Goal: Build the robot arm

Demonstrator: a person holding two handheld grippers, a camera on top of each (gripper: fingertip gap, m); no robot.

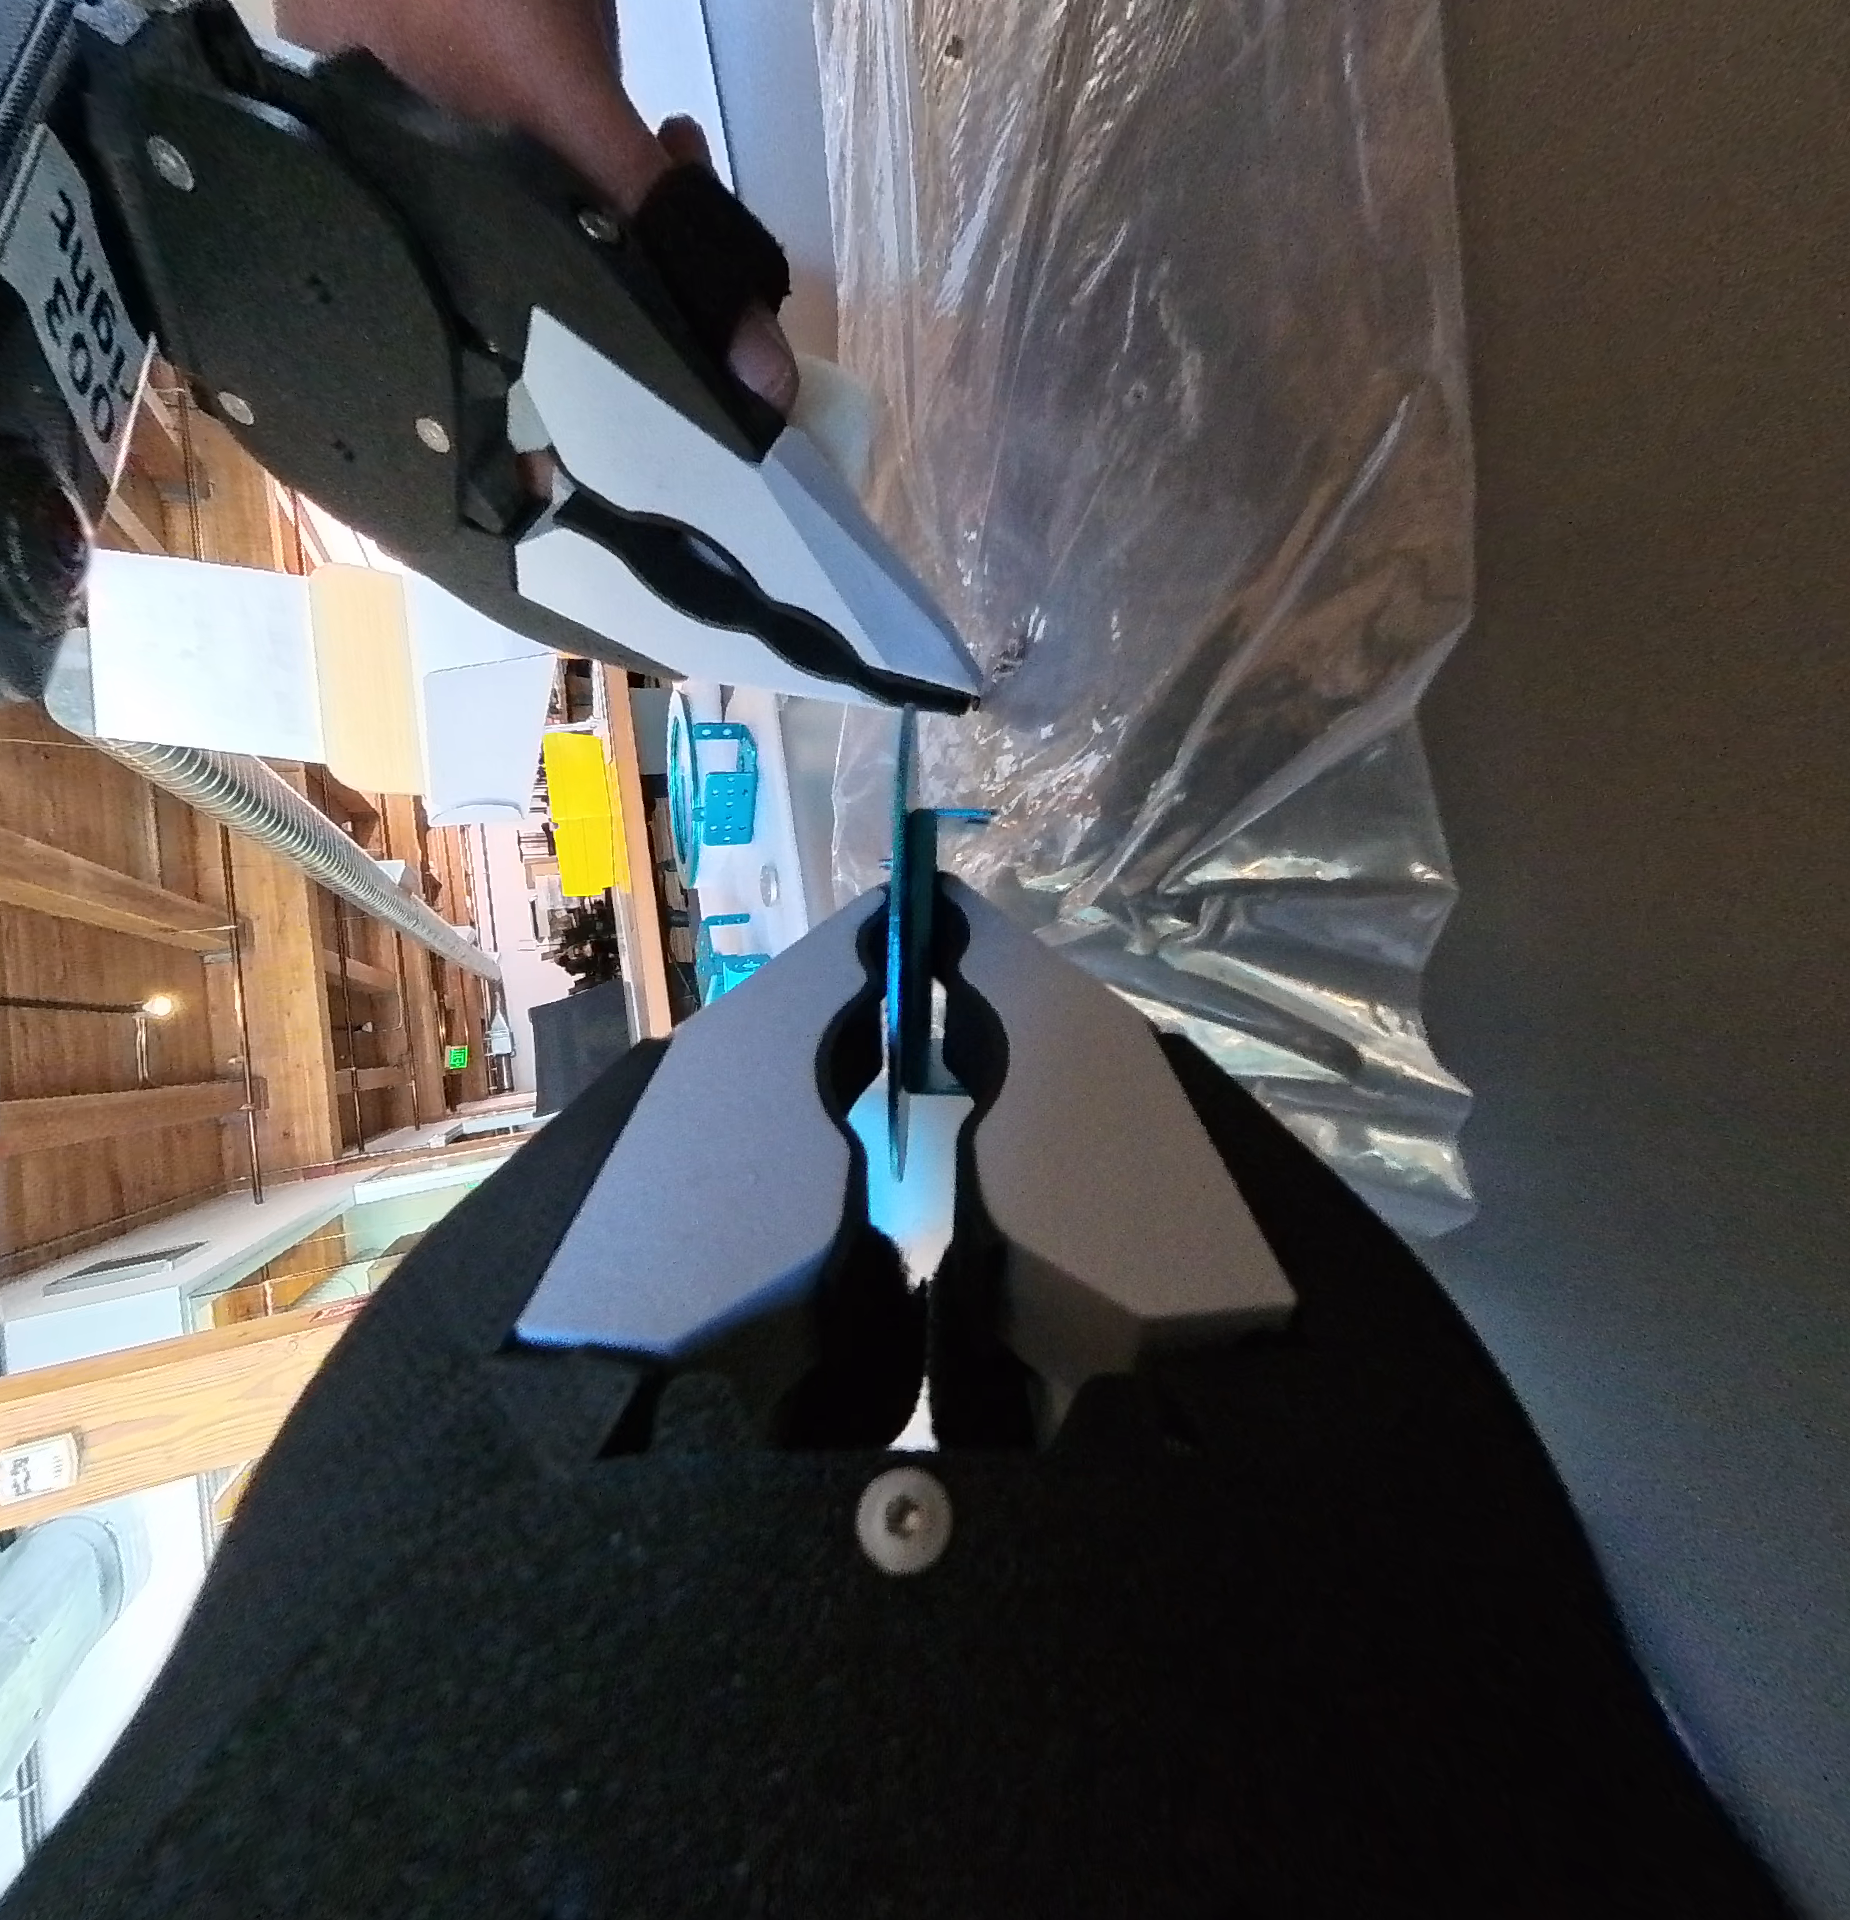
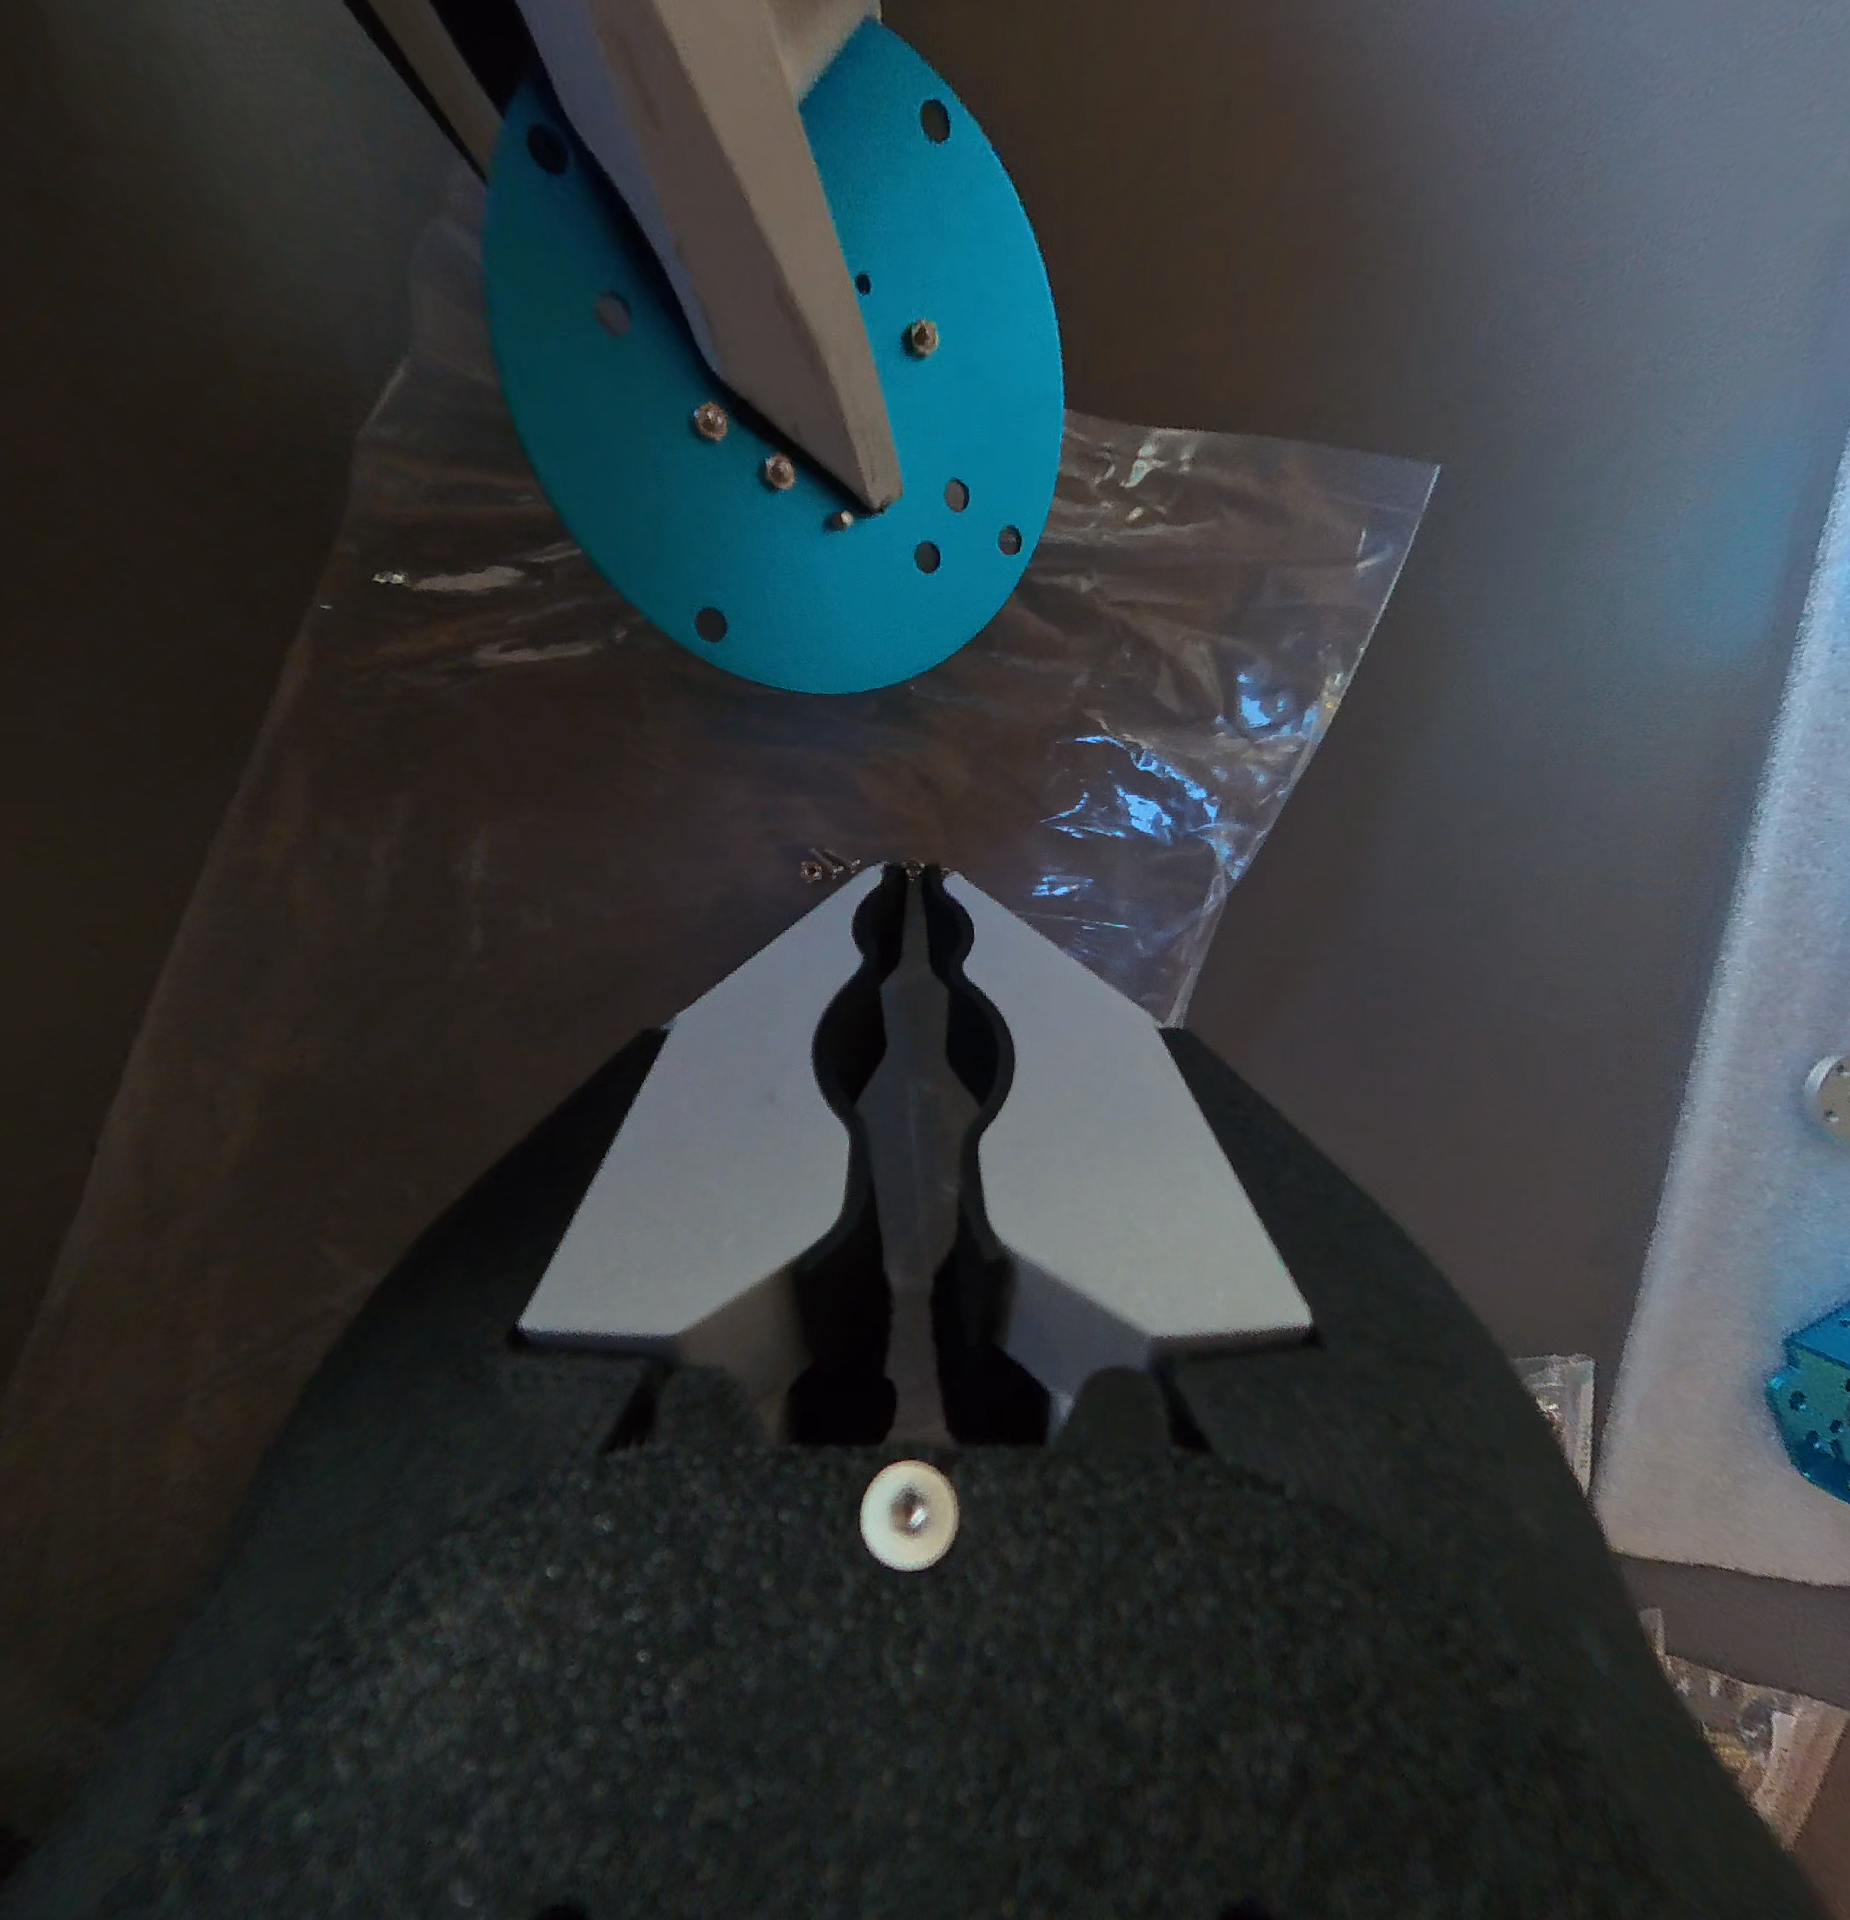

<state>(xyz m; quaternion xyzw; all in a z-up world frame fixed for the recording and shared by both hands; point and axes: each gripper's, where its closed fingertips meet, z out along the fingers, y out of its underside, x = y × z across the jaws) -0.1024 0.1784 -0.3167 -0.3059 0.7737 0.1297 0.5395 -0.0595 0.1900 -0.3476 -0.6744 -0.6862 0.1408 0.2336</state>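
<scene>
My left gripper [image 1: 913, 904] pinches the teal round plate [image 2: 796, 488] edge-on at twelve o'clock above the clear plastic bag [image 2: 1004, 748], while my right gripper [image 2: 913, 871], pressed nearly together, nips something tiny on that bag.

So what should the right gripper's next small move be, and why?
Probably lift straight up a little: the right gripper looks shut on something tiny among the small screws on the plastic bag, while the left gripper holds the blue disc above.
</scene>
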